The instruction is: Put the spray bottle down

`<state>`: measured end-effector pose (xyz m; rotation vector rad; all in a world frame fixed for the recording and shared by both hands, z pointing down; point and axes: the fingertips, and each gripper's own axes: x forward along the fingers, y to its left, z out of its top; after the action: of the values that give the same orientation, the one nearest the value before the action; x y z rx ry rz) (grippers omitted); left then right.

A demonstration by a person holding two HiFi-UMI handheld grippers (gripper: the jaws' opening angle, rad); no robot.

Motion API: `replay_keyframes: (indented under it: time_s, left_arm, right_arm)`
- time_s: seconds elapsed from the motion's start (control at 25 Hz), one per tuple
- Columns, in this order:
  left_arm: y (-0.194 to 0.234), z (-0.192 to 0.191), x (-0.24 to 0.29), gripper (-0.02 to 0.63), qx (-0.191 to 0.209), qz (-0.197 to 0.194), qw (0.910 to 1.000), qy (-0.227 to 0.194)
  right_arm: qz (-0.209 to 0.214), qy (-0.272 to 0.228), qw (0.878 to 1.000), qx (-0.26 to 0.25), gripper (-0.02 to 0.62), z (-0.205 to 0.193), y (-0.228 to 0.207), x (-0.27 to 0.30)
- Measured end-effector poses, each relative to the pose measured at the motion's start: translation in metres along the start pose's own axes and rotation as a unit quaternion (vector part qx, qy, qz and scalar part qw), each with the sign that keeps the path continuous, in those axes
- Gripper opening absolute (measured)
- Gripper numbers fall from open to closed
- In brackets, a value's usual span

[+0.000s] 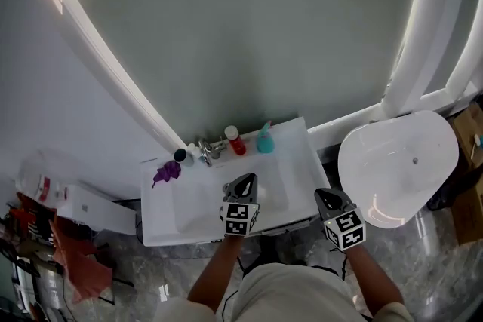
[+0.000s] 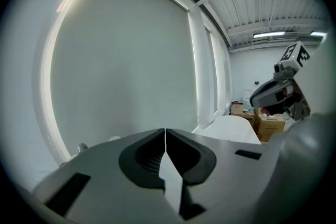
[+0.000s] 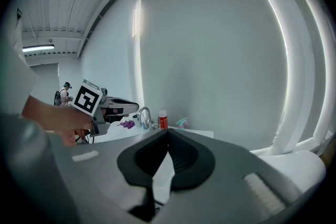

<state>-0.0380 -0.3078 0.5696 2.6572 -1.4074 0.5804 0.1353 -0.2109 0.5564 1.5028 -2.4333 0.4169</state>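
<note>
The teal spray bottle (image 1: 264,139) stands upright on the back ledge of the white sink (image 1: 298,162), right of a red bottle (image 1: 235,141); it also shows in the right gripper view as a small teal spray bottle (image 3: 182,123). My left gripper (image 1: 247,177) hovers over the basin in front of the bottles, shut with nothing between its pads (image 2: 165,131). My right gripper (image 1: 324,194) hangs off the sink's front right corner, its jaws also shut and empty (image 3: 168,132). Neither gripper touches the spray bottle.
A faucet (image 1: 205,151), a dark cup (image 1: 179,155) and a purple cloth (image 1: 166,173) sit on the sink's left side. A white rounded fixture (image 1: 400,162) stands to the right, with cardboard boxes (image 1: 468,132) beyond it. A large lit mirror rises behind the sink.
</note>
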Motion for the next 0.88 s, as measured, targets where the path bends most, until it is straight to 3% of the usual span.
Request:
replay_keyframes:
  time_s: [0.44, 0.88]
  left_arm:
    - [-0.052, -0.011, -0.108, 0.011, -0.042, -0.008, 0.999, 0.014]
    - [-0.039, -0.034, -0.175, 0.011, -0.075, -0.003, 0.9971, 0.01]
  right_arm:
    - [0.056, -0.016, 0.998, -0.017, 0.01, -0.009, 0.036, -0.046]
    - [0.066, -0.027, 0.997, -0.027, 0.01, 0.0, 0.081, -0.048]
